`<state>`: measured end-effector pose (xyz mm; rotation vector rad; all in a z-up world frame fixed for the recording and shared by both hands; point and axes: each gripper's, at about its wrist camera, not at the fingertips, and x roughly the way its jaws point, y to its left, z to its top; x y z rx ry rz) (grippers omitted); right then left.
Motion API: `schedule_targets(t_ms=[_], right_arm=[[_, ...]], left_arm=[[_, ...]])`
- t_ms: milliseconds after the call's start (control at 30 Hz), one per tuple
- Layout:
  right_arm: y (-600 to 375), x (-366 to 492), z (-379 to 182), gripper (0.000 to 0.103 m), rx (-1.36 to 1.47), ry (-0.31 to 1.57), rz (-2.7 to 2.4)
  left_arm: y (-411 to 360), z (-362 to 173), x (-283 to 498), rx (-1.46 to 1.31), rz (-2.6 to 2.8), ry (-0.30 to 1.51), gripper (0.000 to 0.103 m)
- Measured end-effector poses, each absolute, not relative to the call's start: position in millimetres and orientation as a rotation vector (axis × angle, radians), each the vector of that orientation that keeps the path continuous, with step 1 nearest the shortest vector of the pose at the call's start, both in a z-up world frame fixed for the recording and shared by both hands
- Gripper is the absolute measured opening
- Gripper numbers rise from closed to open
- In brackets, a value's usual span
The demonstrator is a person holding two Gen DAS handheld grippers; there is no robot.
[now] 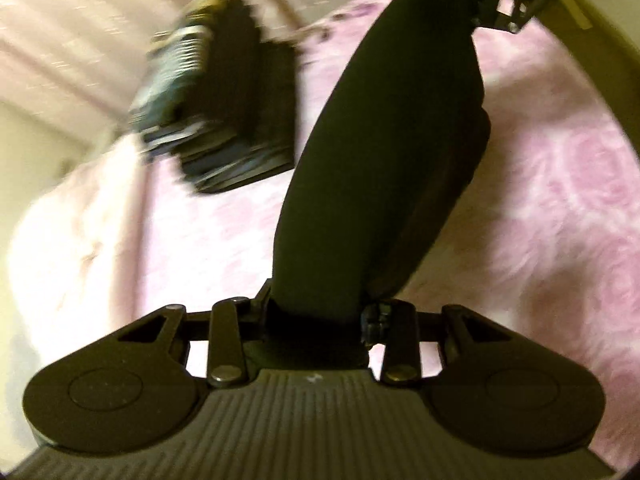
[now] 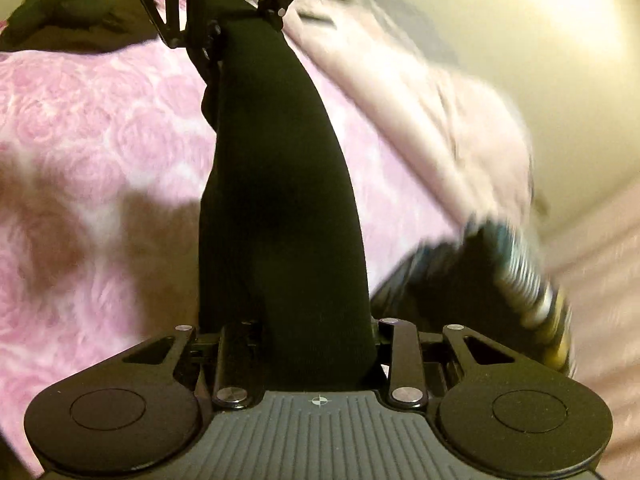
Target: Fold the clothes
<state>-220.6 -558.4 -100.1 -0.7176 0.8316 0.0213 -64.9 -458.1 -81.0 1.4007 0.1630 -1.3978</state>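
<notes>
The black garment (image 1: 384,152), stretched taut above the pink bedspread (image 1: 540,160), is pinched at one end by the left gripper (image 1: 316,308) and at the other by the right gripper (image 2: 288,344) (soft, light, limp—best held by its ends).

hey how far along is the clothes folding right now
Looks done: a stack of folded clothes, dark and striped, lies on the pink bedspread. In hand: a black garment is stretched between the left gripper and the right gripper, each shut on one end, lifted above the bed. Left: laying this piece down folded, and probably the dark unfolded pile at the far edge of the bed.
</notes>
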Motion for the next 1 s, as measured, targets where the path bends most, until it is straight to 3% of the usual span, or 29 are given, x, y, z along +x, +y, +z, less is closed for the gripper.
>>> schedule_targets(t_ms=[133,300,367,400,433,567,700,1000], right_arm=[[-507,-238,-144,0.033,-0.766,0.787,0.079],[-439,-284,-250,0.033,-0.745,0.989,0.205],[-415,-309,-279,0.043,-0.846,1.008,0.215],[-406,-318,-286,0.048,-0.887,1.011,0.213],[-403,-323,-284,0.057,-0.873,1.034,0.213],[-414,-321,-245,0.059,-0.617,1.140,0.149],[-430,-310,-203,0.059,-0.413,1.192,0.024],[-446,-284,-139,0.060,-0.060,1.187,-0.125]], left_arm=[[-400,-91,-81,1.401,-1.263,0.155,0.033],[-316,-192,-139,1.418,-1.252,0.351,0.036],[-291,-239,-166,1.436,-1.293,0.457,0.039],[-280,-256,-177,1.441,-1.307,0.490,0.046],[-272,-259,-184,1.438,-1.312,0.480,0.054],[-241,-265,-207,1.411,-1.325,0.465,0.056],[-237,-216,-179,1.191,-1.254,0.686,0.046],[-244,-154,-126,0.877,-1.037,0.923,0.045]])
